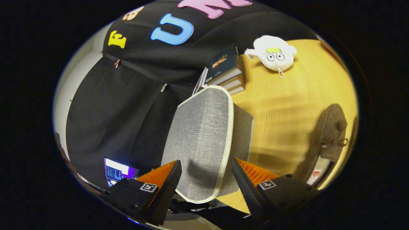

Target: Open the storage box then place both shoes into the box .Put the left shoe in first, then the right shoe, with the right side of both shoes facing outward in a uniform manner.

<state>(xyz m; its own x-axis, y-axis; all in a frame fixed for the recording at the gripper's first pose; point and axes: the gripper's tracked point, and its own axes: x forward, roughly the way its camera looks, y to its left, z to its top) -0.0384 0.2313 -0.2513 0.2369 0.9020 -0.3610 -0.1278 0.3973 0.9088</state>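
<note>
The grey fabric storage box [243,137] stands on the wooden table [281,108]. Its lid [201,140], grey with a pale piped edge, is lifted and tilted up off the box. My gripper [207,180] is open, its fingers spread wide on either side of the lid's near end. The lid's lower edge lies between the fingers, and neither finger clearly presses on it. One brown lace-up shoe [332,132] lies on the table beyond the box, away from the fingers. The inside of the box is hidden behind the lid.
A stack of books [227,72] stands by the booth wall behind the box. A white plush toy [274,55] lies past the books. A lit screen [117,172] shows beside one finger. Bare tabletop lies between box and shoe.
</note>
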